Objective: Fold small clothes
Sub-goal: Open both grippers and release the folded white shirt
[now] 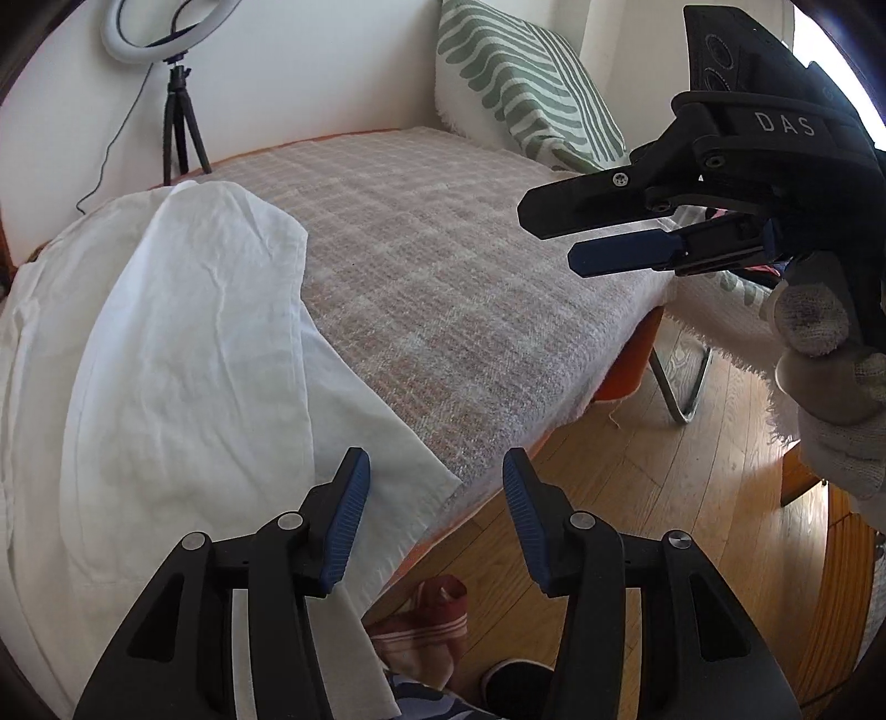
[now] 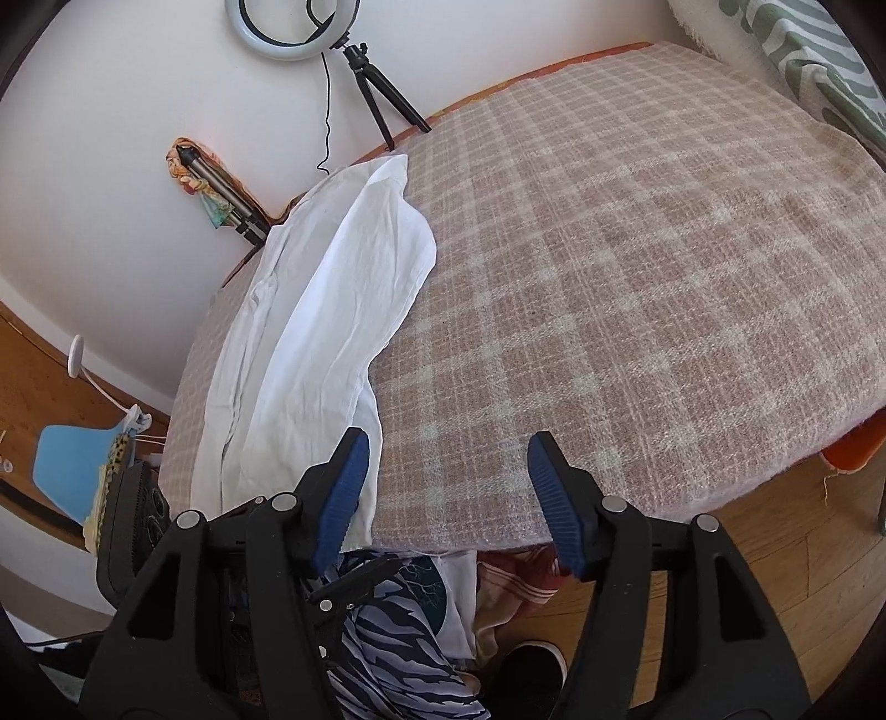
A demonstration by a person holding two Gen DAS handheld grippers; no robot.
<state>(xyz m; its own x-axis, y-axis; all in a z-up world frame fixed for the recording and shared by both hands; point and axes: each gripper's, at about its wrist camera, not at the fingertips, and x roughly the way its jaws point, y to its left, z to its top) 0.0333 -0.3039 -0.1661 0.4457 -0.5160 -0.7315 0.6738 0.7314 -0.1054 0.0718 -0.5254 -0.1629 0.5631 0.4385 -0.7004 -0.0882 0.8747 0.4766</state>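
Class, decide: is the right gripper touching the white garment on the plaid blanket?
Apart. The left wrist view shows the right gripper in the air, plaid blanket showing between it and the white garment.

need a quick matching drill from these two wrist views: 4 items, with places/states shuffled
1 white garment
2 ring light
3 green-patterned pillow
4 right gripper

a far right end of the bed
b jaws open, nothing between them
c lying on the plaid blanket, one side folded over
d on a tripod by the wall

Pairs: 1-c, 2-d, 3-a, 4-b
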